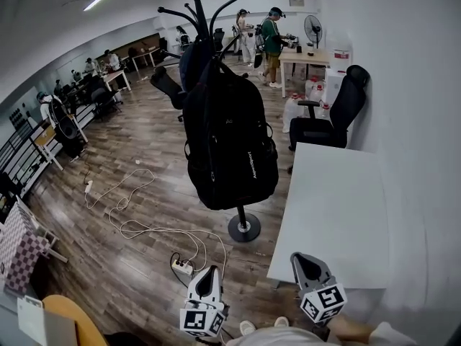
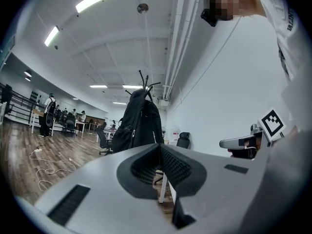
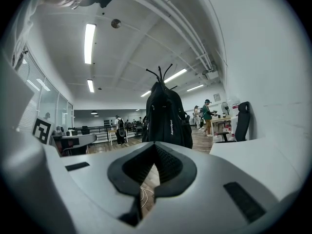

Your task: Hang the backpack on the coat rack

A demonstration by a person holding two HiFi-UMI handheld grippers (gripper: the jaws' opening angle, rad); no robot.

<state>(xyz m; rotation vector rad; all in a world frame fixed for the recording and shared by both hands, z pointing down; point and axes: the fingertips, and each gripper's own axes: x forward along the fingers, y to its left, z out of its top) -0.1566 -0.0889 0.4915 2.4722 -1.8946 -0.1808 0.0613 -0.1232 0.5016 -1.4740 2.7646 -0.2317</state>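
A black backpack (image 1: 230, 143) hangs from the top hooks of a black coat rack (image 1: 244, 227) that stands on the wooden floor, and it hides most of the pole. Both grippers sit low at the near edge of the head view, well short of the rack. My left gripper (image 1: 207, 274) is shut with nothing in it, and my right gripper (image 1: 308, 265) is also shut and empty. The left gripper view shows the backpack (image 2: 139, 123) beyond the left gripper (image 2: 160, 152). In the right gripper view the backpack (image 3: 168, 121) hangs beyond the right gripper (image 3: 155, 152).
A white table (image 1: 331, 215) stands along the right wall, with a black office chair (image 1: 338, 114) behind it. Cables and a power strip (image 1: 184, 267) lie on the floor to the left of the rack's base. Desks and people fill the far end.
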